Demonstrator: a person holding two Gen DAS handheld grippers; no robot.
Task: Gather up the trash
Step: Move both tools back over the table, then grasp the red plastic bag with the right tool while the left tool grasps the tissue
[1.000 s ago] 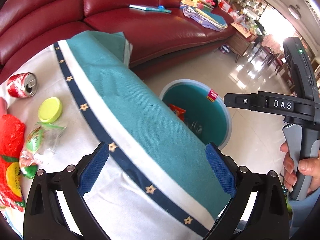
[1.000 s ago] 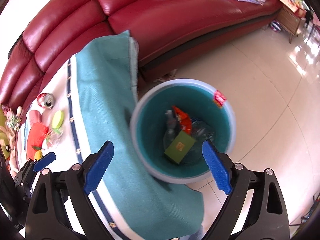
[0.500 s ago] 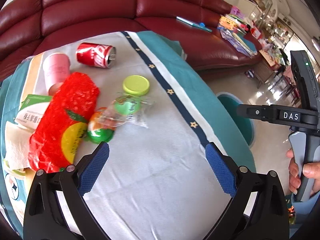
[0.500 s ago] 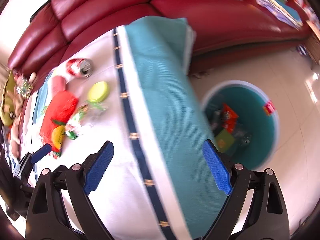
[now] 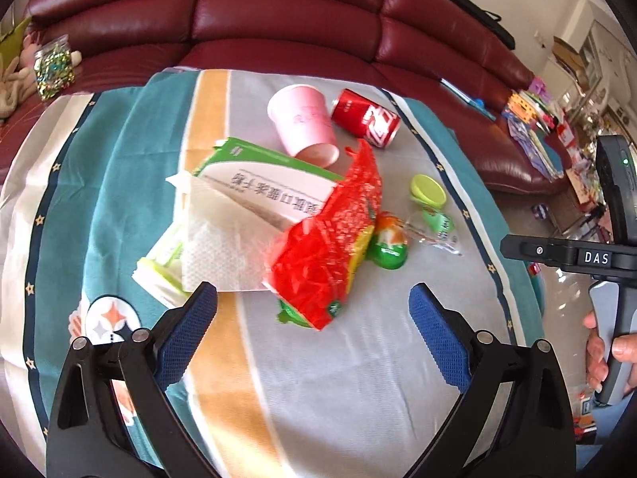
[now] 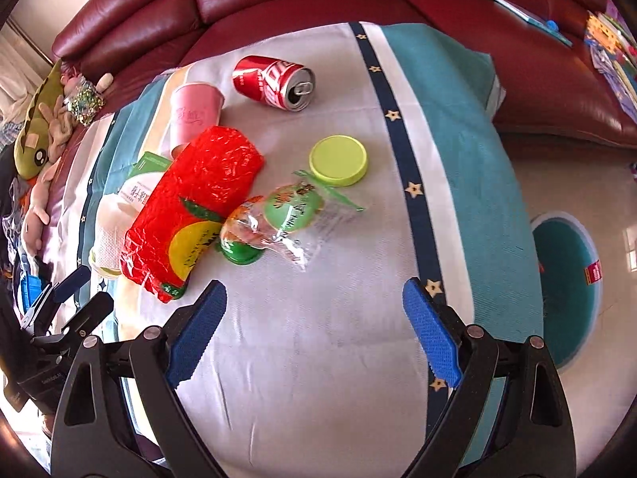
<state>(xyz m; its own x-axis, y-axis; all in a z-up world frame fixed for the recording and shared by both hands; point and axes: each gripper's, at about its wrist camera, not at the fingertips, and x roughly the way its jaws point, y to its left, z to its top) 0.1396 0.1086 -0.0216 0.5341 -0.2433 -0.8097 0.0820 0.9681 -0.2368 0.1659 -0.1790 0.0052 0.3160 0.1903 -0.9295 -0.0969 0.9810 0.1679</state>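
In the left wrist view, our left gripper [image 5: 312,324] hangs over the table draped in a teal, white and orange patterned cloth [image 5: 318,390], its blue-padded jaws spread wide with nothing between them. We take the crinkled red plastic snack bag [image 5: 324,247] as our landmark. Beyond it lie a pink paper cup on its side [image 5: 304,125] and a red aluminium drink can [image 5: 366,117]. Left of the bag sit a green-and-white cardboard box [image 5: 270,183] and a white paper napkin [image 5: 223,239]. Right of it are a round yellow-green plastic lid [image 5: 428,190] and a clear wrapper with green and orange jelly cups [image 5: 402,237]. All of this is still uncollected.

In the right wrist view, our right gripper [image 6: 314,330] is likewise wide and empty above bare cloth, nearer to us than the red bag. The can, cup, lid and wrapper all lie untouched around that bag. Far right of it, off the table on the floor, we see part of the round teal waste bin [image 6: 573,290]; its contents are hidden here. We judge the collecting largely unfinished: about seven pieces remain.
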